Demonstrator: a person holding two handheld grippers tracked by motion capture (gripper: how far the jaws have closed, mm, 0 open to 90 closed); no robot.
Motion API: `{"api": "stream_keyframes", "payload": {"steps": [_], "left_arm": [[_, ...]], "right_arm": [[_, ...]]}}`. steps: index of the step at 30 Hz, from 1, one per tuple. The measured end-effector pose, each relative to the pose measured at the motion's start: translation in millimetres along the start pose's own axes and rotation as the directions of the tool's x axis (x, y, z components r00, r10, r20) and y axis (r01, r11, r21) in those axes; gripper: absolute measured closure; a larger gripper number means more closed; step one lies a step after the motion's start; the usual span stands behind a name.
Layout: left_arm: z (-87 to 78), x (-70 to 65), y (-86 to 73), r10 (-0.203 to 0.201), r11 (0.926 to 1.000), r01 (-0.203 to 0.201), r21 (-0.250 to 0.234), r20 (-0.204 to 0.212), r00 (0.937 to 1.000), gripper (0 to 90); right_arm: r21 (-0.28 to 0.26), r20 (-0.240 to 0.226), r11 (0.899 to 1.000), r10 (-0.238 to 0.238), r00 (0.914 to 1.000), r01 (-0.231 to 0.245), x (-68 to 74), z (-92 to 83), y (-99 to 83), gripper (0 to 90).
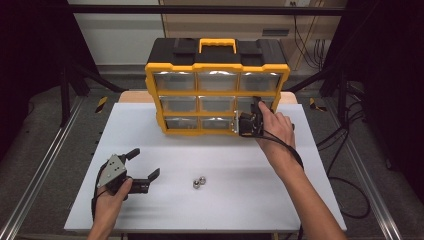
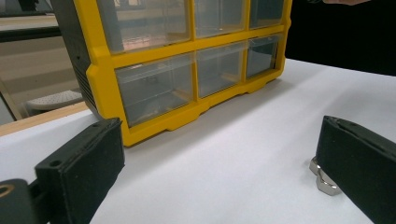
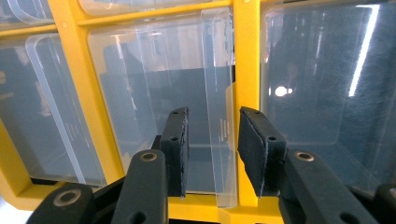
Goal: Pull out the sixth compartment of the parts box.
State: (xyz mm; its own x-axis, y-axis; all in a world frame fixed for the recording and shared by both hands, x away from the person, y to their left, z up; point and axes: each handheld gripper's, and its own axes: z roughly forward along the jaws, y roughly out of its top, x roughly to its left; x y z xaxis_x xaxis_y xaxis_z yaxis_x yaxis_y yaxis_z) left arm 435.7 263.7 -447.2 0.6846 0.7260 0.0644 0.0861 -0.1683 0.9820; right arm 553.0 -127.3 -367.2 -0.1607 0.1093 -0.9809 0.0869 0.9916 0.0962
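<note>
A yellow and black organizer point(image 1: 217, 92) with clear drawers stands at the back of the white tabletop point(image 1: 225, 210). My right gripper point(image 1: 240, 123) is at the lower right of its front. In the right gripper view the gripper point(image 3: 212, 121) has a clear drawer pull tab point(image 3: 219, 93) between its jaws, beside the yellow frame point(image 3: 246, 56). A gap shows at the left pad, so the pads do not press. My left gripper point(image 1: 145, 162) rests open at the front left with nothing in it. Two metal nuts point(image 1: 199, 182) lie to its right, one point(image 2: 322, 177) beside its right jaw.
The organizer point(image 2: 154, 49) has three rows of drawers and a yellow carry handle point(image 1: 217, 45) on top. Metal rails run along both sides of the table, and cables lie on the floor at the right point(image 1: 345, 145).
</note>
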Motion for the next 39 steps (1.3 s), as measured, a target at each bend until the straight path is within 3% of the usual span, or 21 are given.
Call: {"api": "stream_keyframes", "payload": {"steps": [26,39], "left_arm": [[0.6,-1.1,0.0,0.006,1.0,-0.006,0.006,0.005,1.0,1.1],[1.1,-1.8,-0.1,0.004,1.0,-0.004,0.002,0.005,1.0,1.1]], "right_arm": [[0.007,0.023,0.998,-0.068,0.9975,0.067,1.6,3.9,0.7,69.4],[0.02,0.047,0.997,-0.08,0.9957,0.079,2.6,4.2,2.1,75.5]]}}
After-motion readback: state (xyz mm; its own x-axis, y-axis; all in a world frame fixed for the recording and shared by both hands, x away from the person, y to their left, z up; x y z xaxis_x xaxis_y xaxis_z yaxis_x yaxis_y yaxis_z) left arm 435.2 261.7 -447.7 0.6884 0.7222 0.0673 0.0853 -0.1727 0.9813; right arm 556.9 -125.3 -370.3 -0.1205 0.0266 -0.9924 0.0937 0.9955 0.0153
